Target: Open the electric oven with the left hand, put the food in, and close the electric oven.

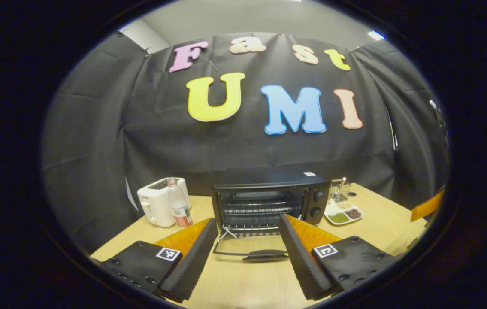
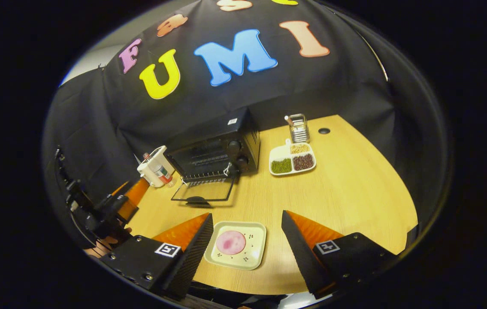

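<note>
— Left gripper view: the left gripper (image 1: pixel 247 257) is spread wide with nothing in it, hanging just above the table (image 1: pixel 380 223), and the handle (image 1: pixel 265 255) of the let-down oven door (image 1: pixel 249 244) lies between its fingers without touching either.

— And the oven (image 1: pixel 269 199)?

— Open, its racks bare. A white toaster (image 1: pixel 157 201) and a bottle (image 1: pixel 179 208) stand to its left, a divided dish of beans (image 1: pixel 343 213) and a wire holder (image 1: pixel 339 189) to its right.

— Any writing?

— A small label on the oven top, too small to read.

— The other hand?

— In the right gripper view the right gripper (image 2: pixel 247 244) gapes wide, empty, on either side of the plate (image 2: pixel 257 231) with the pink food (image 2: pixel 230 242), touching neither; nothing lies between plate and door.
</note>
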The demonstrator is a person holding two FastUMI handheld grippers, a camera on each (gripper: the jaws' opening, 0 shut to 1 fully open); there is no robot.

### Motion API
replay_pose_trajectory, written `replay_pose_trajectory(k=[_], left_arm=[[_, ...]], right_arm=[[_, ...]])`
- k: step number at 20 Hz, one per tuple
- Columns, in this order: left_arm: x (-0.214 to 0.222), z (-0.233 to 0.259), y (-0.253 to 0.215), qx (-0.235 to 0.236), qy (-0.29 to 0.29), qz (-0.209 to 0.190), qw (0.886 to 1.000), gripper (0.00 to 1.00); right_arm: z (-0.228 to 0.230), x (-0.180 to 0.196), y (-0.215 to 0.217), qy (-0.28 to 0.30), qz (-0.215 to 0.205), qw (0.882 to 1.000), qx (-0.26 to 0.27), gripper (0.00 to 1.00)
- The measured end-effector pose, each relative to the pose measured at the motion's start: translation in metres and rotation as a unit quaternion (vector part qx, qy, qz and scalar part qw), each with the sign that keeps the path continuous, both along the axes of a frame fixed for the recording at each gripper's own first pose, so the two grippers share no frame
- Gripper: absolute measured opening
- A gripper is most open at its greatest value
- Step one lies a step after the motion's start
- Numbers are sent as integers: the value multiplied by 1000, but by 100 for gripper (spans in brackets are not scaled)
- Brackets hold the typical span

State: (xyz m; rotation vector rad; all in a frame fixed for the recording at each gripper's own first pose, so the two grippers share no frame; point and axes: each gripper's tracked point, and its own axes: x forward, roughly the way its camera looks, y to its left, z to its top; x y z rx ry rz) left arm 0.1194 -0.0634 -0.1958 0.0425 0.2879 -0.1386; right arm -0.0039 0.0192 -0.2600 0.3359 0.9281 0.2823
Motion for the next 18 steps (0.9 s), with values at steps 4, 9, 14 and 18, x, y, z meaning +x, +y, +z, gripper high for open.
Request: replay_pose_trajectory(k=[4, 9, 14, 18], left_arm=[[-19, 48, 20, 2, -40, 13, 999, 96], [-39, 99, 35, 0, -87, 15, 996, 100], [-50, 117, 55, -16, -98, 36, 994, 100], [-55, 104, 72, -12, -86, 56, 995, 100]], right_arm=[[-38, -13, 15, 88, 33, 995, 27, 99], [-79, -36, 32, 195, 69, 977, 58, 99], [-115, -41, 35, 247, 77, 964, 51, 97], [-130, -40, 36, 283, 72, 955, 57, 97]])
